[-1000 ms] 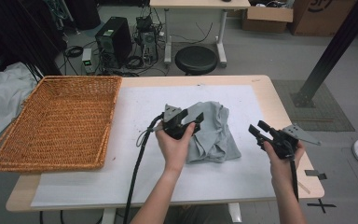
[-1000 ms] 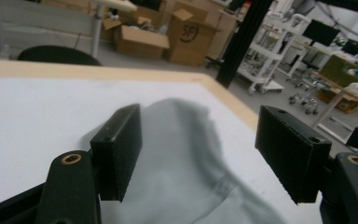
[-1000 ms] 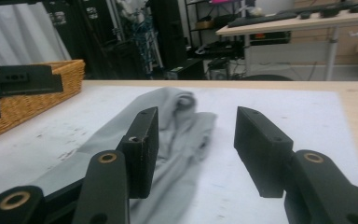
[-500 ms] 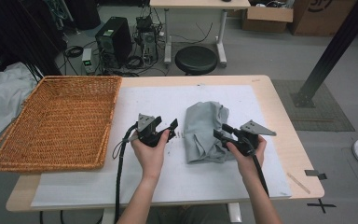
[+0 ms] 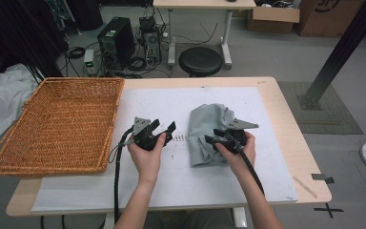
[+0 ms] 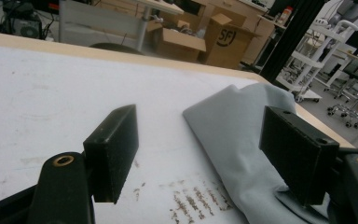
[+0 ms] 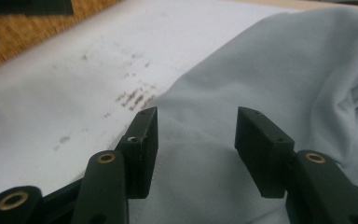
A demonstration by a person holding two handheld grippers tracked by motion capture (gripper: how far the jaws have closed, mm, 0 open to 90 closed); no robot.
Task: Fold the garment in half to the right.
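1. A grey cloth [image 5: 209,133] is seen lying folded on the white mat [image 5: 171,191], well apart from the basket [image 5: 57,124], which stands at the mat's far left side.
2. Compared with a second ago, the cloth has been narrowed: then it lay spread and rumpled, with the left gripper [image 5: 164,131] on its left part; now it lies as a tighter, upright strip.
3. The left gripper has been drawn off the cloth toward the basket side and is now held over bare mat just beside the cloth's left edge. Its jaws are spread with nothing between them, as seen in the left gripper view [image 6: 205,154].
4. The right gripper [image 5: 214,139] has been brought in from the cloth's right, where it was held clear of the fabric, and is now placed over the cloth's lower middle. Its jaws are spread above the fabric [image 7: 196,154]; no pinch is seen.
5. It is judged that one fold has been completed, and that a fresh grip on the cloth is being prepared, for another fold or for a transfer toward the basket.
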